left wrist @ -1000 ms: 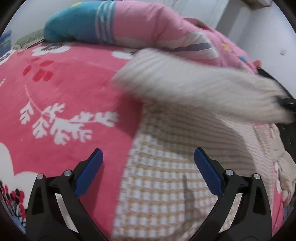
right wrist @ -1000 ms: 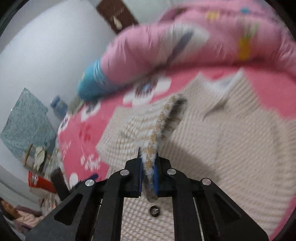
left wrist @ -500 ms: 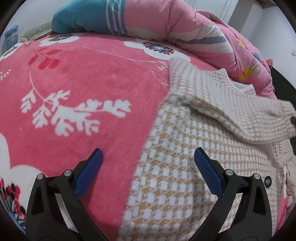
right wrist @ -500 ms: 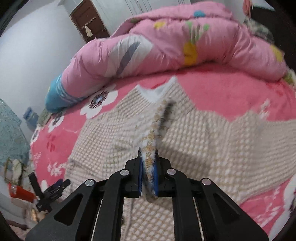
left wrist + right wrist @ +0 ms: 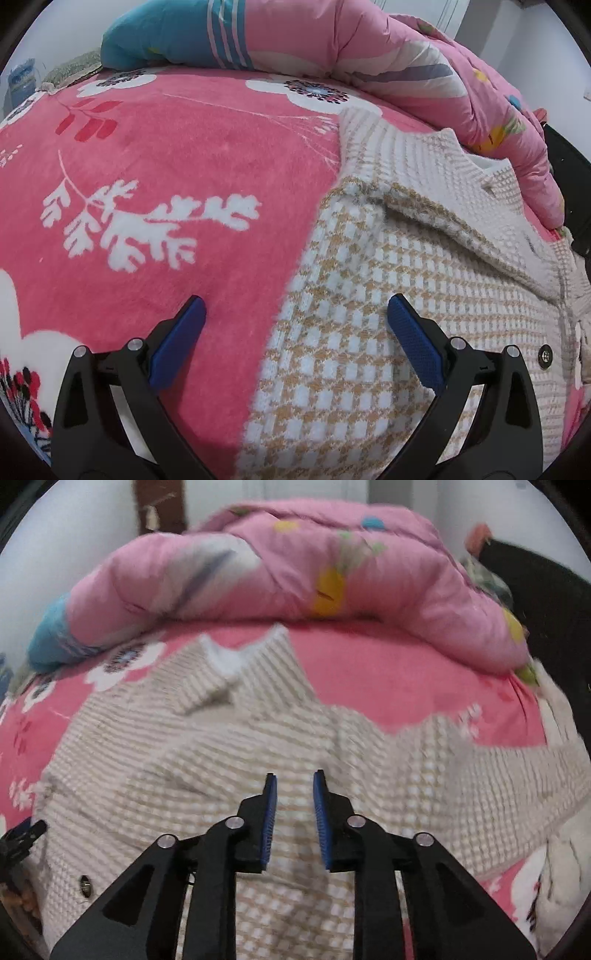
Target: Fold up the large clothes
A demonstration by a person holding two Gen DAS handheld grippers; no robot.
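While hovering over the pink floral blanket, spreads wide and empty: left gripper, one blue pad above bare blanket, the other above the checked cream-and-tan cardigan. Lies flat on that blanket, cardigan edge running between the pads, a folded-over sleeve crossing its upper part, a dark button near the right pad.

Seen from the right wrist, stands slightly parted after just opening, nothing between the pads: right gripper. Spreads beneath and beyond it on the blanket, cardigan, collar toward the rumpled pink quilt.
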